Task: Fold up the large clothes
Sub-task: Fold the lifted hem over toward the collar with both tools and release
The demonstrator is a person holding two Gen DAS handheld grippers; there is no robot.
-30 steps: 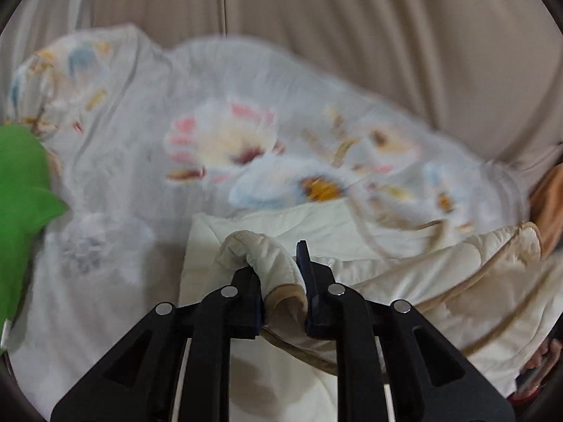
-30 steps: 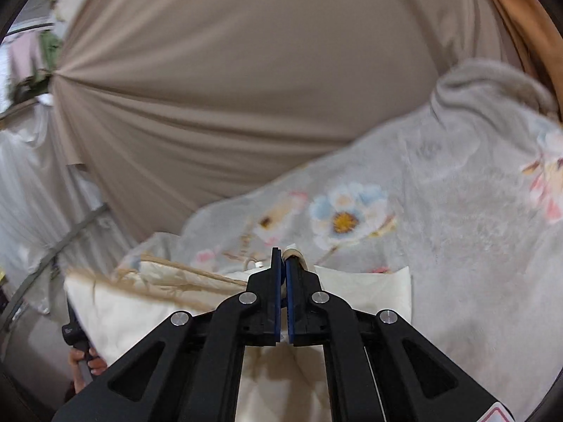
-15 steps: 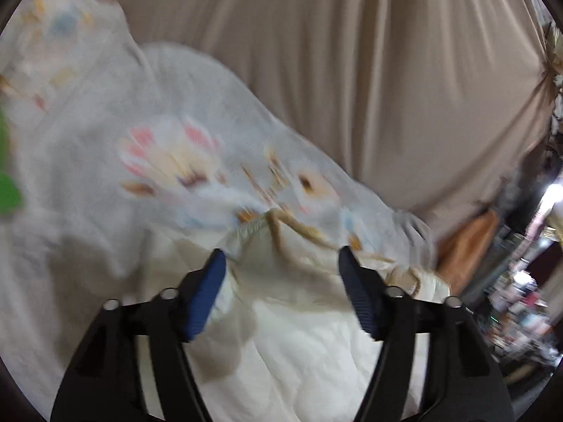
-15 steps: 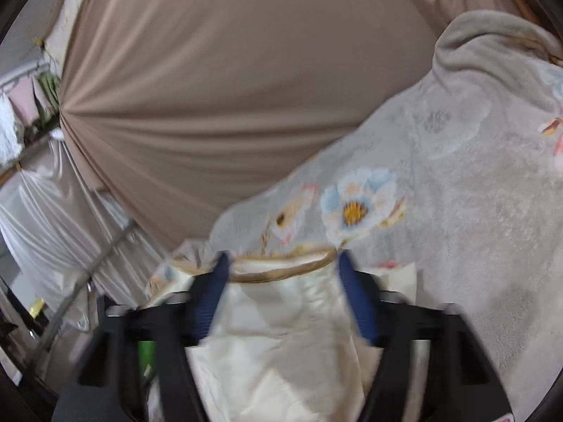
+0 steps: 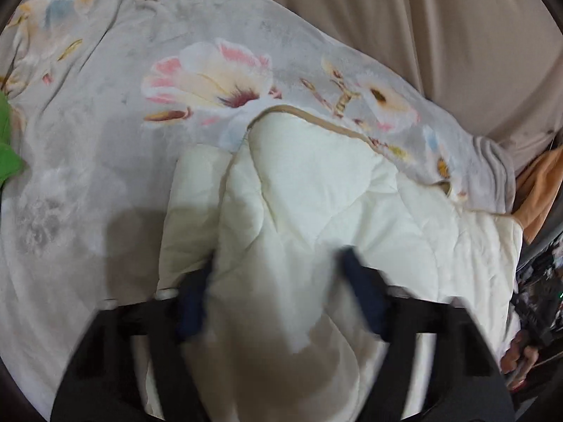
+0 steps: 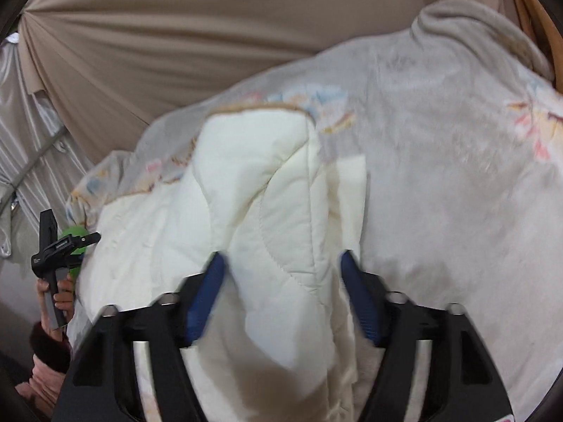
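A cream quilted garment with tan trim (image 5: 316, 211) lies folded over on a grey floral blanket (image 5: 105, 123). My left gripper (image 5: 278, 270) is open, its blue-padded fingers wide apart over the cream cloth and holding nothing. In the right wrist view the same cream garment (image 6: 253, 190) bulges up between the fingers of my right gripper (image 6: 281, 267), which is open and not clamped on it. The left gripper's handle (image 6: 52, 246) and the hand holding it show at the far left of that view.
The floral blanket (image 6: 457, 176) covers the whole work surface. Beige curtains (image 5: 387, 10) hang right behind it. A green object (image 5: 7, 154) sits at the left edge, orange fabric (image 5: 538, 190) at the right edge. Silvery cloth (image 6: 28, 133) hangs at left.
Both grippers were shut on the cream garment's edge one second ago; both have opened and let it go. The garment now lies dropped on the blanket, and both grippers have drawn back.
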